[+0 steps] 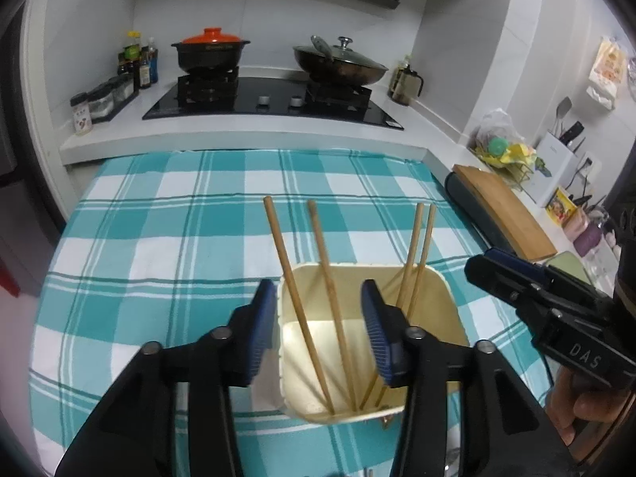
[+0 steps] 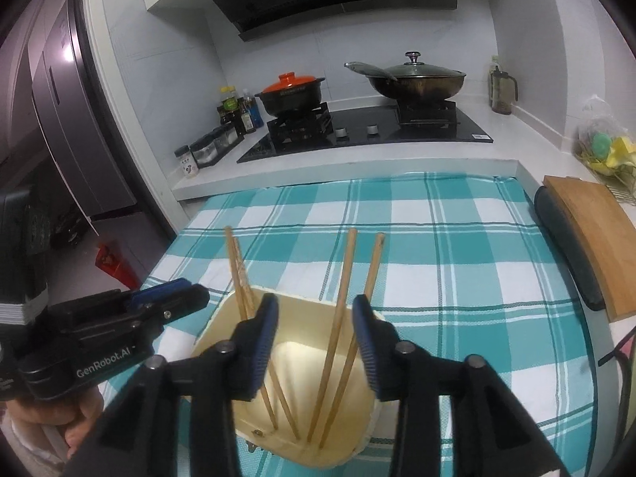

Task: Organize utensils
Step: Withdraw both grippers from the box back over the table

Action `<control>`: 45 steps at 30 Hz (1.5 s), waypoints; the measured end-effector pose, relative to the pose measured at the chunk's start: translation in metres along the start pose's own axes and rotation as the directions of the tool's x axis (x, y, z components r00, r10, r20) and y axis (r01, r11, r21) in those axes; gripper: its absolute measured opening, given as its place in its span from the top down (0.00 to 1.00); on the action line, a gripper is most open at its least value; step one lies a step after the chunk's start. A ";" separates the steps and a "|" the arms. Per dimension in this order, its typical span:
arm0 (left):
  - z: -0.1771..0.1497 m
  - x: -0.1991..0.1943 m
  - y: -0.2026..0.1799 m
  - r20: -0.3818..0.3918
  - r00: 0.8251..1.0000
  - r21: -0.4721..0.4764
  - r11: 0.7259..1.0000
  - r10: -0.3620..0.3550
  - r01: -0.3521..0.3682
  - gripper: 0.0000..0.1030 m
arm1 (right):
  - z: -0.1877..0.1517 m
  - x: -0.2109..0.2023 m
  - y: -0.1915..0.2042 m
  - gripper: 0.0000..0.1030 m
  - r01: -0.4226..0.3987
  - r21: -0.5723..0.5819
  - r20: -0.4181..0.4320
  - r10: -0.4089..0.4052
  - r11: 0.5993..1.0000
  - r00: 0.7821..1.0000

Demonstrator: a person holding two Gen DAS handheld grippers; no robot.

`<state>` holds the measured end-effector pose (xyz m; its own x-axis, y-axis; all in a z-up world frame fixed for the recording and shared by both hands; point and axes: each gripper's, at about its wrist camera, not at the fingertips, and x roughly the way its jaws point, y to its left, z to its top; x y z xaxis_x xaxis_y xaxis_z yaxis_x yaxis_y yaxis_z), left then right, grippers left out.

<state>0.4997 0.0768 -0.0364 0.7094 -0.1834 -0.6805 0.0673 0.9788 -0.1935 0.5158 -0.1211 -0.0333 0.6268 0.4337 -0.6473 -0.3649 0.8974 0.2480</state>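
Note:
A cream rectangular holder (image 1: 439, 306) (image 2: 302, 310) stands on the teal checked cloth (image 1: 179, 238) (image 2: 457, 278). Two pairs of wooden chopsticks lean in it. In the left wrist view my left gripper (image 1: 320, 328) is open just above the holder's left part. One pair of chopsticks (image 1: 296, 298) passes between its blue pads without touching them. My right gripper (image 2: 316, 342) is open over the holder too, with the other pair of chopsticks (image 2: 344, 298) loose between its pads. Each gripper also shows in the other's view, the right gripper (image 1: 501, 270) and the left gripper (image 2: 175, 292).
Behind the cloth is a white counter with a black gas hob (image 1: 274, 99), an orange-lidded pot (image 1: 210, 53) and a lidded wok (image 1: 342, 65). Sauce bottles (image 1: 139, 63) stand at its left. A wooden cutting board (image 1: 505, 214) lies right of the cloth. A hand (image 1: 584, 409) holds the right gripper.

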 end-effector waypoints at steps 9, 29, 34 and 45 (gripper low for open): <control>-0.113 -0.087 0.018 -0.069 0.996 0.097 0.994 0.059 -0.052 0.27 | -0.073 -0.087 -0.006 0.58 0.048 -0.065 0.008 -0.047 0.997 0.999; -0.272 -0.142 -0.039 -0.079 0.996 0.050 0.998 0.035 -0.031 0.24 | -0.295 -0.190 0.011 0.57 0.319 0.004 -0.071 -0.318 0.948 0.945; -0.278 -0.148 -0.045 -0.079 0.997 0.053 0.998 0.026 -0.022 0.23 | -0.294 -0.197 0.018 0.57 0.361 -0.045 -0.050 -0.363 0.932 0.931; -0.283 -0.153 -0.049 -0.075 0.997 0.051 0.998 0.028 -0.024 0.23 | -0.298 -0.205 0.018 0.57 0.371 -0.040 -0.044 -0.373 0.928 0.927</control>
<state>0.1892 0.0304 -0.1232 0.6567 -0.1624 -0.7365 0.0859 0.9863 -0.1409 0.1755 -0.2182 -0.1109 0.6871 0.0639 -0.7238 -0.1335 0.9903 -0.0394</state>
